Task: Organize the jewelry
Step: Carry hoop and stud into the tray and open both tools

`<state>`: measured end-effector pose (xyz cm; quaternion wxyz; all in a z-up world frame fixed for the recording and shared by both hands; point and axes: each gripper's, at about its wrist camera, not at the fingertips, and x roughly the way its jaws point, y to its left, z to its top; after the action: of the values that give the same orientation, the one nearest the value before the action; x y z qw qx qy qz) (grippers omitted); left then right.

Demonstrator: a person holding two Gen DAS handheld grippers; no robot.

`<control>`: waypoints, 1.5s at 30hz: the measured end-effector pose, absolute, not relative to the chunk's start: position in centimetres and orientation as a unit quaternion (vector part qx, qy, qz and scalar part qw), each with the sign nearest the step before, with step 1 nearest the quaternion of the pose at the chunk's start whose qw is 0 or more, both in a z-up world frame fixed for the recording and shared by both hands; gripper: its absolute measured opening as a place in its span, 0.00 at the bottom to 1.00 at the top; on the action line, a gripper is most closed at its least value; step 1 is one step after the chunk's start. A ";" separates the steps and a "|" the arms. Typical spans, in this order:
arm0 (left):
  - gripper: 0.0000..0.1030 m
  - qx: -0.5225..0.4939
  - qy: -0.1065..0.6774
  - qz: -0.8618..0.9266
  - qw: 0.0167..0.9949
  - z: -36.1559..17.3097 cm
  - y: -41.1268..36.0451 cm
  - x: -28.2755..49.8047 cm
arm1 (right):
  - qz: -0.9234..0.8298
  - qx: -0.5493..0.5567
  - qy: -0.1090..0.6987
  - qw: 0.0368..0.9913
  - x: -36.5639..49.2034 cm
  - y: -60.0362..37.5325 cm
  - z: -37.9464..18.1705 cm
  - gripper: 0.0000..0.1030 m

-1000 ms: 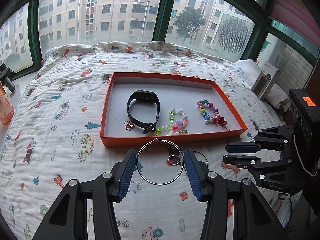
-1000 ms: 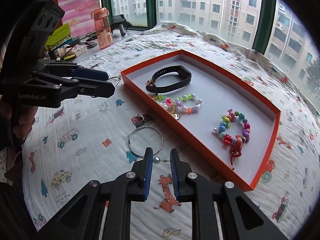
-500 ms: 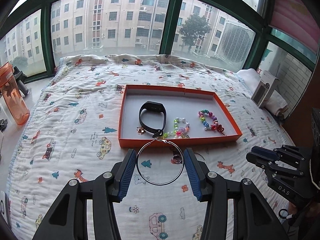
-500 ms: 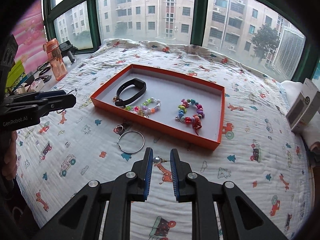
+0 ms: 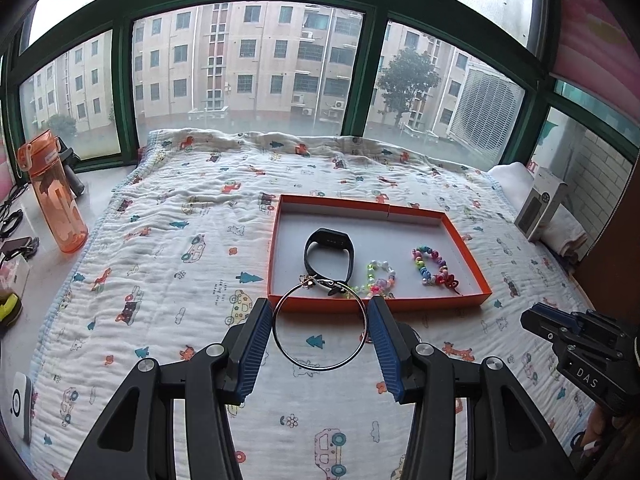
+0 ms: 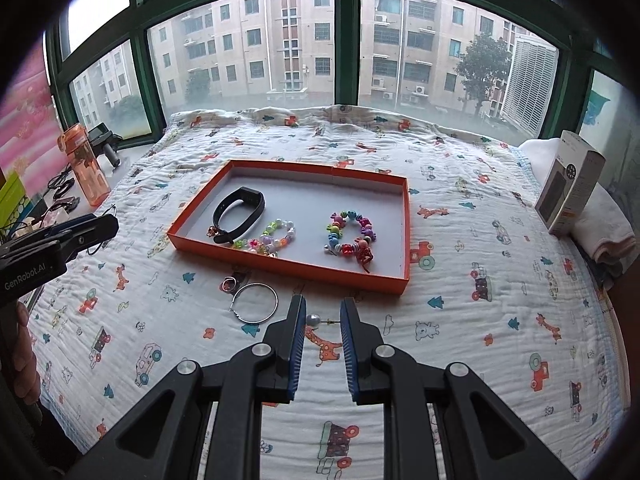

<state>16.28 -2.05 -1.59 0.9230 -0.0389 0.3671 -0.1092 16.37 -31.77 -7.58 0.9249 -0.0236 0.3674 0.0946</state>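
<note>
My left gripper [image 5: 320, 330] is shut on a large silver hoop earring [image 5: 362, 334] and holds it in the air in front of the orange tray [image 5: 378, 304]. My right gripper [image 6: 322, 320] is shut on a pearl stud earring [image 6: 313, 319] and holds it above the blanket. The tray [image 6: 288, 265] holds a black wristband [image 6: 239, 212], a small gold charm [image 6: 211, 231] and two bead bracelets [image 6: 349, 236]. A second silver hoop [image 6: 256, 303] and a small ring [image 6: 229, 283] lie on the blanket before the tray.
An orange water bottle [image 5: 54, 196] stands at the left off the blanket. A white box [image 6: 570, 188] stands on folded towels at the right. Cables and small items lie at the far left. Windows close the back.
Both grippers have risen and pulled back from the tray, each with its earring still held. The view has widened and the bottle and box have come into sight.
</note>
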 end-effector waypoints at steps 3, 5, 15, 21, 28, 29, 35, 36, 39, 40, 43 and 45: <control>0.51 -0.040 0.366 -0.106 0.924 -1.5 -2.1 16.8 | 0.095 -0.010 0.367 0.925 16.9 -32.1 -7.4 0.20; 0.51 -0.042 0.366 -0.105 0.924 -1.5 -2.2 17.3 | 0.096 -0.004 0.366 0.926 17.3 -32.2 -7.3 0.20; 0.51 -0.039 0.370 -0.110 0.922 -2.1 -3.1 21.4 | 0.099 0.013 0.361 0.927 20.1 -32.3 -7.0 0.20; 0.51 -0.038 0.381 -0.116 0.917 -3.5 -4.1 24.9 | 0.097 0.023 0.369 0.924 22.5 -32.4 -7.8 0.20; 0.51 -0.036 0.400 -0.124 0.907 -6.1 -5.6 29.6 | 0.093 0.031 0.391 0.915 25.2 -32.7 -9.9 0.20; 0.51 -0.037 0.403 -0.126 0.906 -6.5 -5.8 30.2 | 0.092 0.032 0.394 0.914 25.5 -32.7 -10.2 0.20; 0.51 -0.029 0.422 -0.126 0.897 -8.9 -6.7 33.1 | 0.092 0.032 0.411 0.906 27.0 -32.6 -11.8 0.20; 0.51 -0.030 0.424 -0.125 0.896 -9.3 -6.7 33.4 | 0.092 0.033 0.413 0.905 27.2 -32.6 -12.0 0.20; 0.51 -0.032 0.431 -0.122 0.894 -10.3 -6.5 34.2 | 0.092 0.036 0.418 0.903 27.6 -32.7 -12.5 0.20; 0.52 -0.034 0.433 -0.121 0.893 -10.6 -6.4 34.4 | 0.093 0.037 0.419 0.903 27.7 -32.7 -12.7 0.20; 0.52 -0.040 0.440 -0.118 0.889 -11.3 -6.2 34.8 | 0.094 0.037 0.422 0.901 28.1 -32.6 -13.0 0.20; 0.52 -0.040 0.443 -0.117 0.888 -11.7 -6.1 34.9 | 0.095 0.038 0.423 0.900 28.2 -32.5 -13.2 0.20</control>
<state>34.95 -6.11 -11.68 0.8879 -0.0399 0.4431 -0.1169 28.15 -32.55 -13.17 0.9004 0.0384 0.4230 0.0946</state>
